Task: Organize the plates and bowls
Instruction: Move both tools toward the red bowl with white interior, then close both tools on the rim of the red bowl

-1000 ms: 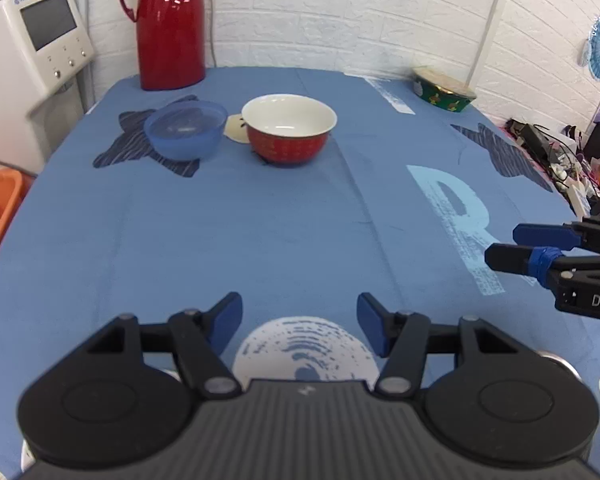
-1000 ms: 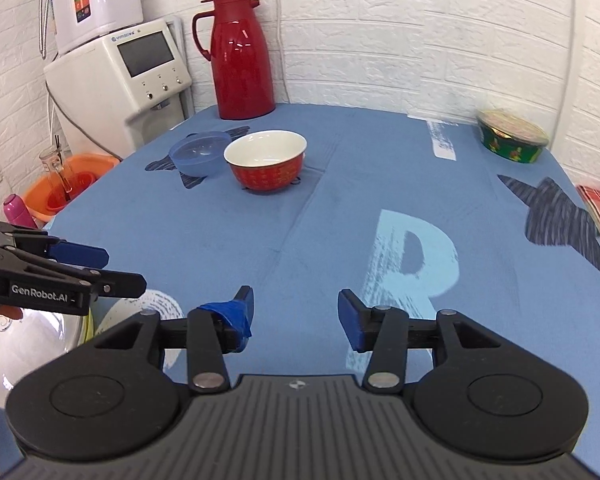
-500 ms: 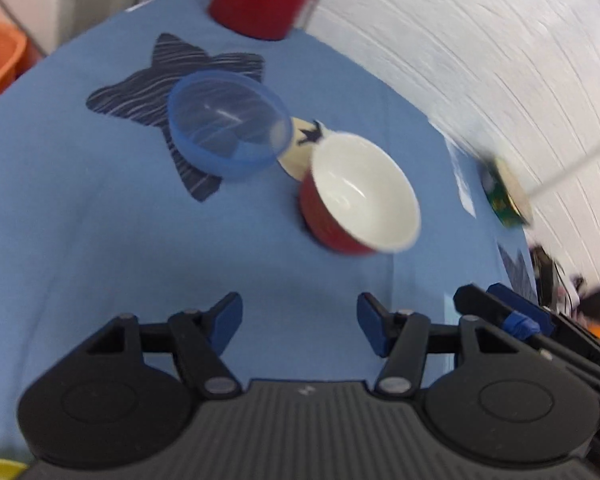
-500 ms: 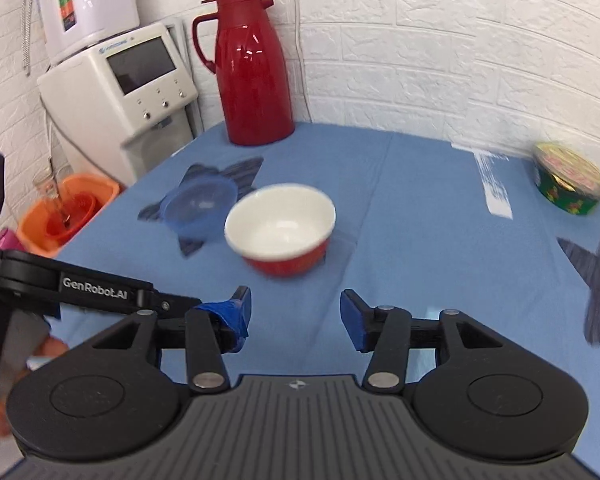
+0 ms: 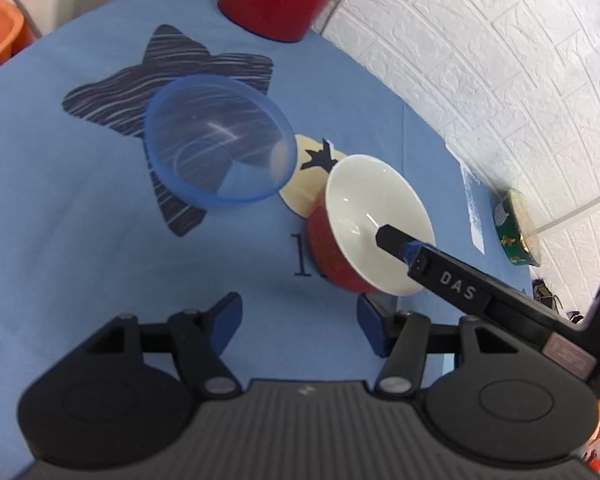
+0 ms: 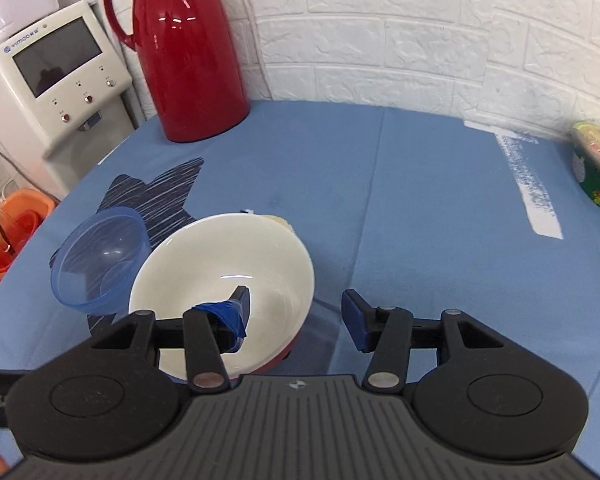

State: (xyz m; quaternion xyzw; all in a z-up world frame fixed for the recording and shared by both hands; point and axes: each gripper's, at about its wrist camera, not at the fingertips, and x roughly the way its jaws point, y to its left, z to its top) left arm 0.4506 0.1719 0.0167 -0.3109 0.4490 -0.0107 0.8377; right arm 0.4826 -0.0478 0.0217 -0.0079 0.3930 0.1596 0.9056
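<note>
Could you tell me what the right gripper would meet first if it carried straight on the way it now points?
Most likely the red bowl: the opening right gripper already straddles its near rim.

The blue bowl and the red bowl stand just beside each other near the left edge of the table, so there is little room to pass between them. The red thermos blocks the far left corner, and a green tin stands at the far right edge. The middle and right part of the table is free.
</note>
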